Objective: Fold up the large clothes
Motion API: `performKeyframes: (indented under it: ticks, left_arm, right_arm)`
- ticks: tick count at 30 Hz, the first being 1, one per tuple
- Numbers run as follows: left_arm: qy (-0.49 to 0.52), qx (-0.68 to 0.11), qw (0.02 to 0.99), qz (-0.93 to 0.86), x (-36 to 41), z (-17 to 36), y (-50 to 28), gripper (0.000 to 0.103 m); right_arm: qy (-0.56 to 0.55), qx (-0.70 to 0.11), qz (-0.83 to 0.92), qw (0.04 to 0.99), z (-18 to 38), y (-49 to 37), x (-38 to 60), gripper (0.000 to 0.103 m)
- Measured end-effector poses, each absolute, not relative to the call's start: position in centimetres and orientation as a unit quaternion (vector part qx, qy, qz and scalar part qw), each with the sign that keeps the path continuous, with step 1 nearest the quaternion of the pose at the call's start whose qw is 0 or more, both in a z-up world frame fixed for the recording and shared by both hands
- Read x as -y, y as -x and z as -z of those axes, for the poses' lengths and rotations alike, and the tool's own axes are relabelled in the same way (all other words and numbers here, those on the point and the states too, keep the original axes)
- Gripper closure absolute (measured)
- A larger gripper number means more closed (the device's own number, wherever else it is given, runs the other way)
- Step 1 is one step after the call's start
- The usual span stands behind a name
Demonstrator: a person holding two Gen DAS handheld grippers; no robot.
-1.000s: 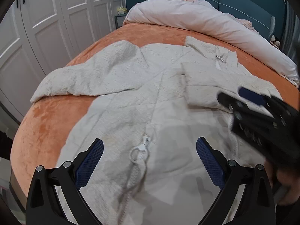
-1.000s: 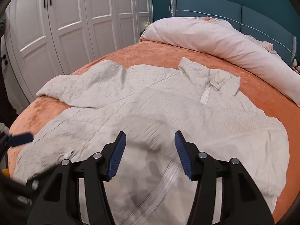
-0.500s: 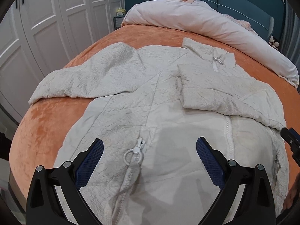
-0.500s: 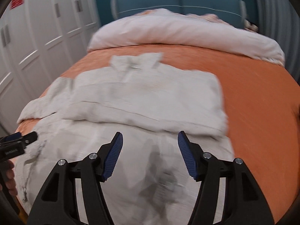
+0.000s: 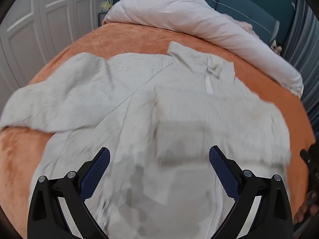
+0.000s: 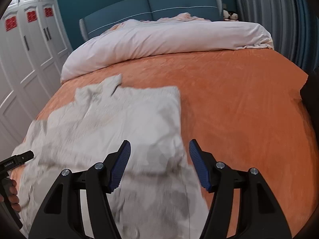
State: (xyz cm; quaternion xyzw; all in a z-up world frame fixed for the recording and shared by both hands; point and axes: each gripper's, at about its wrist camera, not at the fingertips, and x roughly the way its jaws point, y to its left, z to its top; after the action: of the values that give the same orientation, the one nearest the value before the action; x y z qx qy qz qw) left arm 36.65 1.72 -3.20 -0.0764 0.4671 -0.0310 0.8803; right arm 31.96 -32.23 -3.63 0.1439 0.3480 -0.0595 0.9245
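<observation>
A large cream zip-front jacket (image 5: 139,103) lies spread on the orange bed cover (image 5: 123,39). Its right sleeve is folded across the chest; its left sleeve (image 5: 49,99) lies stretched out to the left. My left gripper (image 5: 159,165) is open and empty over the jacket's lower front. In the right wrist view the jacket (image 6: 119,123) fills the left half, its right edge running down the middle. My right gripper (image 6: 159,163) is open and empty over that edge. The left gripper (image 6: 18,159) shows at the left border there.
A pale pink duvet (image 5: 189,18) is rolled across the head of the bed, before a teal headboard (image 6: 151,8). White wardrobe doors (image 6: 26,59) stand to the left. Bare orange cover (image 6: 249,109) lies right of the jacket. A grey curtain (image 6: 269,10) hangs at the right.
My left gripper has moved forward over the jacket, the zipper pull passing out of sight. My right gripper has swung right, to the jacket's right edge. Both stay open.
</observation>
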Motion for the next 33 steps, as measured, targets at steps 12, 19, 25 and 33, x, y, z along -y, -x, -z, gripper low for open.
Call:
performKeyframes:
  ticks: [12, 19, 25, 33]
  left_arm:
    - [0.176, -0.53, 0.822, 0.112, -2.0, 7.9, -43.0, 0.07]
    - [0.029, -0.418, 0.904, 0.088, 1.3, 0.7, -43.4, 0.085]
    - [-0.016, -0.459, 0.887, 0.035, 2.2, 6.3, -44.0, 0.079]
    - [-0.062, -0.439, 0.897, 0.004, 2.5, 9.4, -42.9, 0.072]
  right_arm:
    - [-0.087, -0.417, 0.001, 0.905, 7.7, -39.3, 28.4, 0.103]
    - [-0.104, -0.348, 0.001, 0.932, 3.9, -39.1, 28.4, 0.103]
    - [-0.159, -0.42, 0.022, 0.893, 11.2, -40.3, 30.8, 0.103]
    - [-0.148, -0.411, 0.024, 0.899, 11.8, -40.1, 30.4, 0.103]
